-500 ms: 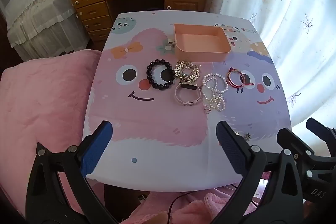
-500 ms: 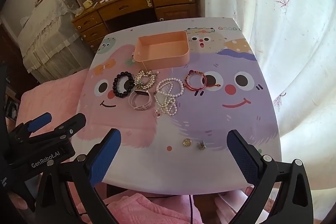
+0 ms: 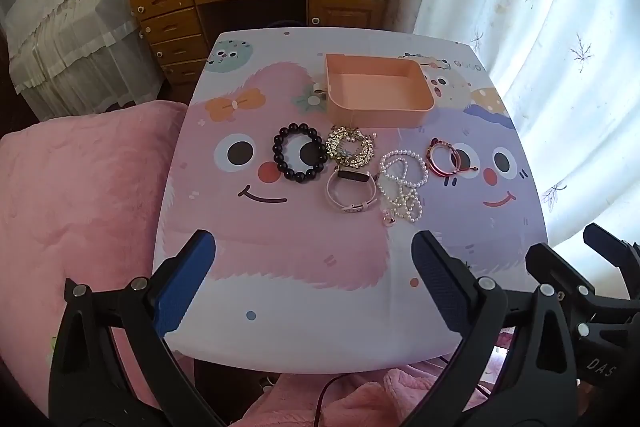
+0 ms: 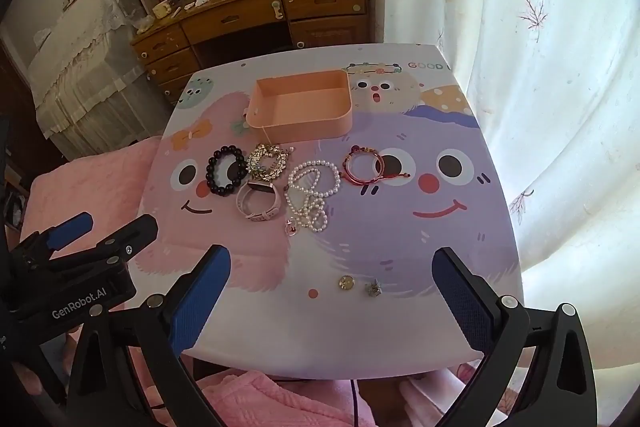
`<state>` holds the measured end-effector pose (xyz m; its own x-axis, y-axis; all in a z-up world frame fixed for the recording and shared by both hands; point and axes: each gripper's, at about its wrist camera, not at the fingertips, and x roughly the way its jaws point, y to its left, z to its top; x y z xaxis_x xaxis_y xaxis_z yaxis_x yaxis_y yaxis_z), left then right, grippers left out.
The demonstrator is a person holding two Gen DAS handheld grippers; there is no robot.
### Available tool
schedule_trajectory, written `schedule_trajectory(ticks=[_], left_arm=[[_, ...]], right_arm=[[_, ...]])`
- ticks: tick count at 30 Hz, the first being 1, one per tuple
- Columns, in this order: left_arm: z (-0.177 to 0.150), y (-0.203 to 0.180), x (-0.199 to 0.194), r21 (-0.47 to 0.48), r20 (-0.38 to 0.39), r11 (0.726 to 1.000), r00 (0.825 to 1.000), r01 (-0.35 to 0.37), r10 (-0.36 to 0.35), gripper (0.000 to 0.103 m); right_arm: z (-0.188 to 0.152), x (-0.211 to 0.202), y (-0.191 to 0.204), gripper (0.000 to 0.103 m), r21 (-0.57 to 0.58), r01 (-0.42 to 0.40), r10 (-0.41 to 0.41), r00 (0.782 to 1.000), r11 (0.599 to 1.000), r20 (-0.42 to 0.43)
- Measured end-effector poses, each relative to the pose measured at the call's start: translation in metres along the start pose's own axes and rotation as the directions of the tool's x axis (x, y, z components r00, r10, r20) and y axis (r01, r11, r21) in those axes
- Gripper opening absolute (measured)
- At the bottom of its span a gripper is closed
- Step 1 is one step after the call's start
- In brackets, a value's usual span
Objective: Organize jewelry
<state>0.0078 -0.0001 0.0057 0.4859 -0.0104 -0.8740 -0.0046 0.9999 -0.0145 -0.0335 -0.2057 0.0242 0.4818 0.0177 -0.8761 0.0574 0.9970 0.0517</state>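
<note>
Both grippers, left point(image 3: 312, 267) and right point(image 4: 330, 283), hover spread and empty at the table's point(image 4: 400, 331) near edge. Beyond lie two small charms point(image 4: 360, 285), then the black bead bracelet point(image 4: 226, 170), pink watch point(image 4: 258, 201), pearl strand point(image 4: 312, 193), gold piece point(image 4: 267, 161) and red bracelet point(image 4: 366, 165). Farthest, the peach tray point(image 4: 300, 125) holds nothing: sorting not begun.

Both views above table point(image 3: 280, 267); jewelry shared

tongs point(image 4: 331, 297): black frame | blue ribbed pads | silver screws | "genrobot.ai" lettering, partly blurred

tray point(image 3: 378, 115) behind bracelets point(image 3: 299, 158), on table point(image 3: 280, 267)
</note>
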Motion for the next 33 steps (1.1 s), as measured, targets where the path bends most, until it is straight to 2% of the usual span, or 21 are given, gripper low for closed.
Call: schedule_trajectory(ticks=[33], left_arm=[[0.018, 0.002, -0.004, 0.043, 0.059, 0.999, 0.998, -0.030, 0.027, 0.098]], right_arm=[[0.013, -0.001, 0.009, 0.102, -0.017, 0.049, -0.049, 0.998, 0.999, 0.028]])
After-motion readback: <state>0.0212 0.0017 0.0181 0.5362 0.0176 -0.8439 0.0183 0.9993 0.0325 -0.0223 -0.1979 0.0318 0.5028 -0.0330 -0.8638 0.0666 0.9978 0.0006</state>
